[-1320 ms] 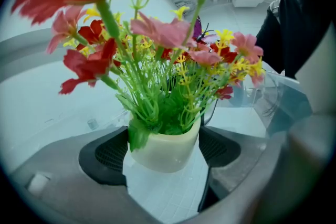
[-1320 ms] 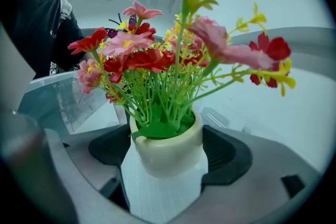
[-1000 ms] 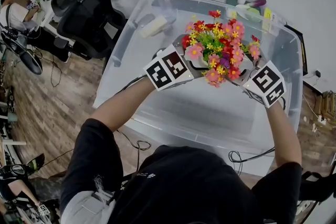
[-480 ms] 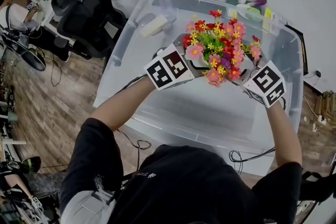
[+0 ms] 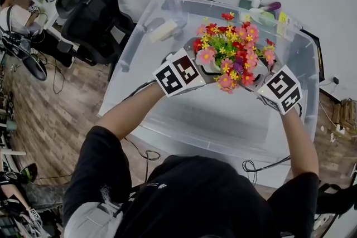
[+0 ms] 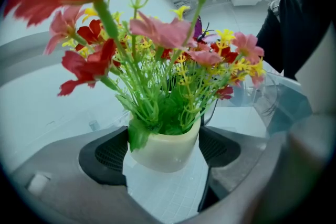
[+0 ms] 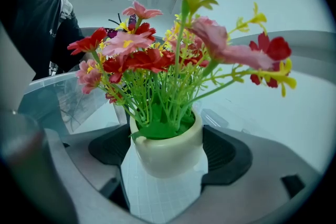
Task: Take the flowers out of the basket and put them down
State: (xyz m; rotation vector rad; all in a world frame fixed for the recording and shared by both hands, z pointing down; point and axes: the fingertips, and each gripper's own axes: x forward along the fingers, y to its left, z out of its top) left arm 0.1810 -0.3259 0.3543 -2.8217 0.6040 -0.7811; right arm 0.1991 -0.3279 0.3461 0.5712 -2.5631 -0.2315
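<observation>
L gripper (image 6: 166,150) – clamped on pot (image 6: 160,140) | R gripper (image 7: 167,157) – same | arms (image 5: 131,108) fwd

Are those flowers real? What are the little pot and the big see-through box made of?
The flowers look fake, likely plastic: stiff, evenly bright green stems and flat-coloured petals. The pot looks like glossy cream ceramic or plastic; its smooth shine fits either. The box looks like clear plastic: you can see through its walls.
</observation>
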